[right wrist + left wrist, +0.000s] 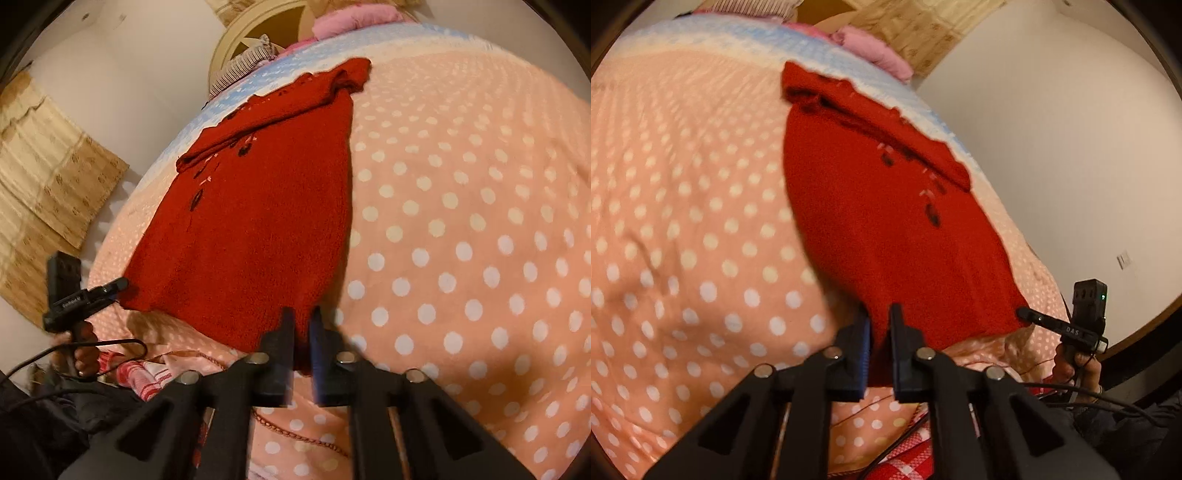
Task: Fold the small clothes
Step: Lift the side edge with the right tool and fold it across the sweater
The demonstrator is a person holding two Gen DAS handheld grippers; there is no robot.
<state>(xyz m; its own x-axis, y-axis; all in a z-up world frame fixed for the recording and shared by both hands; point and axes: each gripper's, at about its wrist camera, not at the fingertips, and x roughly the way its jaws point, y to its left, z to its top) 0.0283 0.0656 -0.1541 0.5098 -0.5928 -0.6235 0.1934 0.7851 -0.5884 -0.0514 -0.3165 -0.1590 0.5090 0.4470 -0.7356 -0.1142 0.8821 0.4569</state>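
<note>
Red knit garment (886, 229) on the bed (683, 221), stretching lengthwise straight ahead. Left tongs (880, 325) and right tongs (303, 325) each pinched on a near hem corner.

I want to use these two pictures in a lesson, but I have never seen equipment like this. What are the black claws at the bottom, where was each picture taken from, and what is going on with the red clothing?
The black claws are hand-held grippers, one in each of a person's hands, with no robot arm. Each carries a wide-angle camera looking along its two fingers, which is why everything bulges.

One picture comes from the left gripper, the other from the right gripper. Each also shows the other gripper off to the side, with the hand holding it.

A small red knitted garment lies spread on a pink blanket with white dots. Both grippers are pinching its near hem, one at each corner, apparently ready to fold it. Some pink fabric lies beyond the blanket's far edge.
</note>
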